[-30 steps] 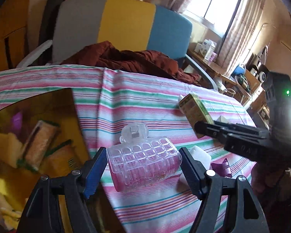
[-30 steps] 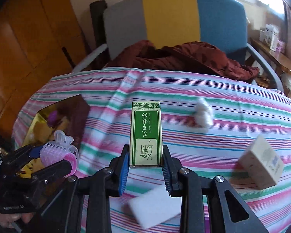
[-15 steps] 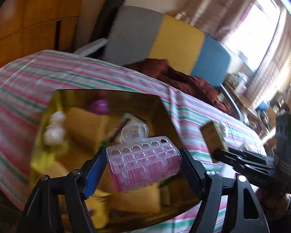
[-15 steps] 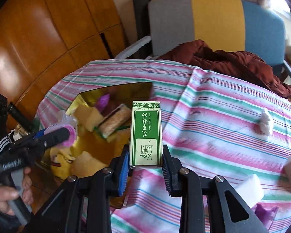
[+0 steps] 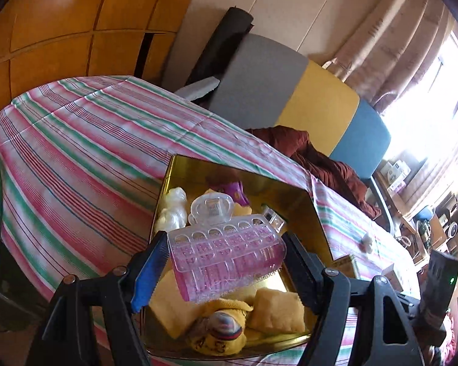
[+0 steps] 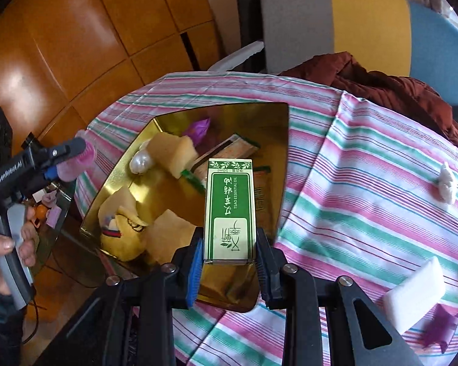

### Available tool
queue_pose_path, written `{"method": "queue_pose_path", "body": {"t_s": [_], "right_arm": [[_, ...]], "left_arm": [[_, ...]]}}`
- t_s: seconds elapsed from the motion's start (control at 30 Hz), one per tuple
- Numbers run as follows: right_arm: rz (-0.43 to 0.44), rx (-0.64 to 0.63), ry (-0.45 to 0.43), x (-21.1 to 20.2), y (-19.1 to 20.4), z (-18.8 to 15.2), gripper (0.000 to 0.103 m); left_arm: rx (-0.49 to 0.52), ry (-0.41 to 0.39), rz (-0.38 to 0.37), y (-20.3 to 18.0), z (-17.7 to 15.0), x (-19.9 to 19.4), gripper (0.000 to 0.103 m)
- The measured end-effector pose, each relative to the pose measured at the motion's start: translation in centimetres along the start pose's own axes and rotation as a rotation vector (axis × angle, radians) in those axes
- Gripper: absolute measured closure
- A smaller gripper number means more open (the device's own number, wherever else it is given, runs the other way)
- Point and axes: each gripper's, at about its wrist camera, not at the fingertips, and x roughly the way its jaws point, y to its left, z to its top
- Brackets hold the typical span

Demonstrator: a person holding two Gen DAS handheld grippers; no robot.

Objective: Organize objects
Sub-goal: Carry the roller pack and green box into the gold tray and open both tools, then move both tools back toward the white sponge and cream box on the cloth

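A striped cloth covers the tabletop beside wood panelling; the left tool grips a pink hair roller, the right tool a green box, both over the gold tray.

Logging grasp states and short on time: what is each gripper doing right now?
Left gripper: closed on the pink hair roller, over the gold tray.
Right gripper: closed on the green essential oil box.
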Motion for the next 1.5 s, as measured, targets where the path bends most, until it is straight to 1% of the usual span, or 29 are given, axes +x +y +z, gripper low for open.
{"method": "queue_pose_path", "body": {"t_s": [0.1, 0.27, 0.37, 0.57, 0.63, 0.67, 0.7, 0.77, 0.8, 0.87, 1.03, 1.1, 1.23, 1.33, 1.4, 1.5], "right_arm": [[0.0, -0.015, 0.007, 0.6, 0.7, 0.0, 0.072], [0.01, -0.025, 0.032, 1.6, 1.2, -0.4, 0.072], [0.013, -0.02, 0.04, 2.0, 1.2, -0.5, 0.072], [0.021, -0.023, 0.056, 3.0, 1.5, -1.0, 0.071], [0.03, -0.02, 0.059, 3.2, 1.6, -1.1, 0.066], [0.03, -0.02, 0.058, 3.2, 1.6, -1.1, 0.058], [0.03, -0.021, 0.056, 3.1, 1.6, -1.2, 0.052], [0.037, -0.021, 0.055, 3.1, 1.6, -1.3, 0.051], [0.036, -0.021, 0.056, 3.1, 1.6, -1.4, 0.05], [0.036, -0.018, 0.057, 3.1, 1.5, -1.4, 0.048], [0.04, -0.008, 0.056, 2.9, 1.5, -1.5, 0.046], [0.039, -0.007, 0.052, 2.9, 1.6, -1.5, 0.039], [0.033, -0.003, 0.038, 2.5, 1.6, -1.4, 0.037], [0.021, 0.004, 0.021, 1.9, 1.7, -1.4, 0.031], [0.014, 0.003, 0.006, 1.4, 1.8, -1.5, 0.024], [-0.002, 0.002, -0.014, 0.8, 1.8, -1.5, 0.019]], "left_arm": [[0.013, 0.012, -0.024, -0.8, 0.2, 0.6, 0.028], [0.075, 0.046, -0.073, -3.7, 0.6, 2.6, 0.028], [0.121, 0.058, -0.089, -5.7, 1.2, 4.3, 0.028], [0.195, 0.081, -0.085, -9.3, 3.1, 8.8, 0.027], [0.211, 0.104, -0.073, -10.0, 3.5, 10.7, 0.027], [0.197, 0.123, -0.063, -10.0, 3.8, 11.7, 0.027], [0.183, 0.134, -0.065, -9.9, 4.0, 12.3, 0.027], [0.164, 0.149, -0.044, -9.6, 4.4, 13.4, 0.025], [0.16, 0.148, -0.037, -9.4, 4.5, 13.5, 0.02], [0.155, 0.137, -0.035, -9.0, 4.5, 13.5, 0.018], [0.138, 0.125, -0.023, -7.9, 3.8, 11.9, 0.018], [0.161, 0.109, 0.002, -7.8, 3.1, 10.8, 0.018], [0.21, 0.061, 0.057, -7.9, 0.9, 8.0, 0.018], [0.226, 0.038, 0.078, -7.8, -0.3, 6.4, 0.018], [0.233, 0.03, 0.092, -7.8, -1.0, 5.5, 0.018], [0.238, 0.017, 0.114, -7.8, -2.0, 4.3, 0.018]]}}
